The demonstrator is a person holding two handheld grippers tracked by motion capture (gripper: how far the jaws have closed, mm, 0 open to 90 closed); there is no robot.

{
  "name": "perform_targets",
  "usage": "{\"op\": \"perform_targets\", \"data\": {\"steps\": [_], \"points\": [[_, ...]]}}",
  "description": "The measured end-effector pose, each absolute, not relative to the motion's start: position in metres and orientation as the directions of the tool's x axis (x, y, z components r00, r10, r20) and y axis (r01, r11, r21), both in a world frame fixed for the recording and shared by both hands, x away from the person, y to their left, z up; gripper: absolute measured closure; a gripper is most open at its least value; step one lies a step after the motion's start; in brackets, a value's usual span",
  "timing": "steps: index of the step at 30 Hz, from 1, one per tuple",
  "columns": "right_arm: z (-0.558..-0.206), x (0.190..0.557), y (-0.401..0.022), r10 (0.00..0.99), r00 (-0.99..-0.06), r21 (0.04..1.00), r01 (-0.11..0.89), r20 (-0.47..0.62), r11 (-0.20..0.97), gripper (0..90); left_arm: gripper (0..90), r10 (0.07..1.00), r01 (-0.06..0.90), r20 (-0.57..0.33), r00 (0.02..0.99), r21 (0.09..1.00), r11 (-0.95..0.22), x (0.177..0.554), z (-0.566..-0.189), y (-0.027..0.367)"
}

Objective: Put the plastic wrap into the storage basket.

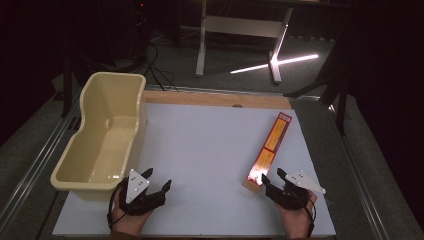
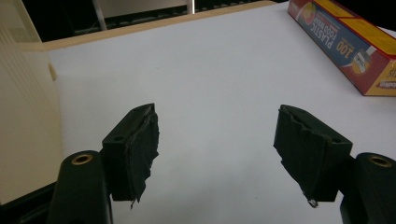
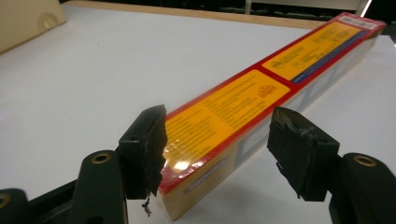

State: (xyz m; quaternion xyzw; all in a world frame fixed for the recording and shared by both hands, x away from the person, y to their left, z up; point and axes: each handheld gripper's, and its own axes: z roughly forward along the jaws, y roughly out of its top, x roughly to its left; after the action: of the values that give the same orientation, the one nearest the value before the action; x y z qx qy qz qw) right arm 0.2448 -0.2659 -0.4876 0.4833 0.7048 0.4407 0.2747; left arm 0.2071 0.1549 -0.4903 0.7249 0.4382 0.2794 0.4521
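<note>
High view: a white desk (image 1: 200, 150) carries a cream tub (image 1: 102, 132) at its left edge and a long plastic-wrap box (image 1: 270, 147) lying at the right. The left claw (image 1: 159, 192) rests near the tub; the right claw (image 1: 267, 181) sits at the box's near end.

Left gripper view: the left claw (image 2: 215, 140) stands wide and empty over bare desk, the box (image 2: 348, 44) well off.

Right gripper view: the right claw (image 3: 217, 140) stands wide, its jaws flanking the box (image 3: 243, 102) end, not yet closed. A sound grasp likely needs squaring to the box's sides before closing. Whether the left jaw touches the box cannot be told; the fine print is illegible.
</note>
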Motion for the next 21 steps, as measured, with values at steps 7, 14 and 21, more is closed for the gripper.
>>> {"op": "perform_targets", "data": {"steps": [7,14,21], "points": [[-0.487,0.246,-0.259,0.905,-0.423,0.882,0.441,0.042,0.165,37.9,30.0,0.876,0.385,0.004,0.483,0.897,-0.217,0.204,-0.490,0.149],[-0.483,0.257,-0.247,0.883,-0.467,0.873,0.445,0.039,0.197,42.6,29.8,0.874,0.374,0.025,0.486,0.898,-0.234,0.203,-0.489,0.148],[-0.477,0.272,-0.234,0.865,-0.502,0.862,0.448,0.024,0.237,48.1,29.7,0.877,0.376,0.029,0.479,0.897,-0.234,0.203,-0.489,0.150]]}}
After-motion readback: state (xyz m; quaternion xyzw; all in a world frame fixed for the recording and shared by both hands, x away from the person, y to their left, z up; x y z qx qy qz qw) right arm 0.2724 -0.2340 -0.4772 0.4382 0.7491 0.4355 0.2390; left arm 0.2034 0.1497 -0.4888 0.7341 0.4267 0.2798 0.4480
